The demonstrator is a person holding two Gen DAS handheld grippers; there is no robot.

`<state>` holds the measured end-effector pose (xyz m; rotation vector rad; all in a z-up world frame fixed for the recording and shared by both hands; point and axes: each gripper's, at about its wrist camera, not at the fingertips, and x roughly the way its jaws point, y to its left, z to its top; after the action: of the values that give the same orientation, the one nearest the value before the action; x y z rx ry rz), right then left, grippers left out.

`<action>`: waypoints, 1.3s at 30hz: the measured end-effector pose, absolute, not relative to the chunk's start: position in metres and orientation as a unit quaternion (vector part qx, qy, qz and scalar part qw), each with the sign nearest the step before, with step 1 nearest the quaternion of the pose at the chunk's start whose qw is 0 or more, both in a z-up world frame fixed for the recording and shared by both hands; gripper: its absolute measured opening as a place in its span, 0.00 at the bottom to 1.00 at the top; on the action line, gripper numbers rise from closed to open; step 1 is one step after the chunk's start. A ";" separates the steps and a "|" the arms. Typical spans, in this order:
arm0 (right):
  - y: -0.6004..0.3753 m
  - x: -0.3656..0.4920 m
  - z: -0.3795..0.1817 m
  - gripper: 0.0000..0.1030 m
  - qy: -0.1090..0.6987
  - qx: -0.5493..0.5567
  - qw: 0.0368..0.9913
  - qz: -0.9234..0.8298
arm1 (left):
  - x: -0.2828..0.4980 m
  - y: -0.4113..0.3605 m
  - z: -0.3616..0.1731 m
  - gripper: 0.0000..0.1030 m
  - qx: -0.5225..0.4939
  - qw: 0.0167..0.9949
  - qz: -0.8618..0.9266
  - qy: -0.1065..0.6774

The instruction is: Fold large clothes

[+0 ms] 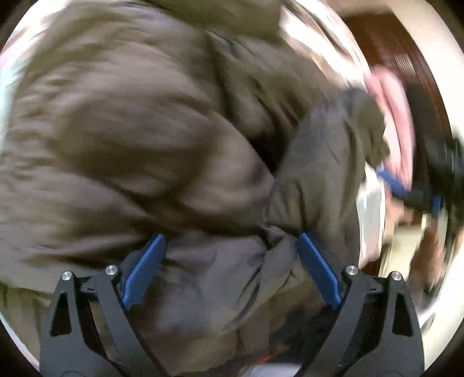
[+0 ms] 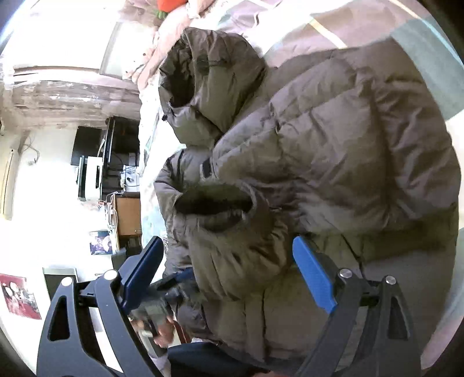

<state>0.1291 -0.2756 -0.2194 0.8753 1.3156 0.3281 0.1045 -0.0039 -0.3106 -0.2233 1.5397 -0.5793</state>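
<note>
An olive-brown hooded puffer jacket lies spread on a bed, with its hood at the top. One sleeve is folded across the body, and its dark cuff opening faces me. My right gripper is open, and that sleeve lies between its blue fingers. In the blurred left wrist view the jacket fills the picture. My left gripper stands open over bunched fabric. The right gripper shows at the right edge there. In the right wrist view the left gripper shows low at the jacket's edge, a hand behind it.
The bedspread has pink and pale stripes, with a pink quilt bunched beyond the hood. Past the bed's left edge are a black monitor, a white device, a wooden cabinet and posters on a white wall.
</note>
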 end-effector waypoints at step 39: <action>-0.089 0.177 -0.203 0.53 0.464 -0.116 0.873 0.096 | 0.169 0.141 -0.325 0.92 -0.225 0.777 0.120 0.575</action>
<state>0.1773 -0.0886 -0.2026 -0.2415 0.9687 0.2000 0.1693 0.1411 -0.3253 -0.4862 1.2437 0.2601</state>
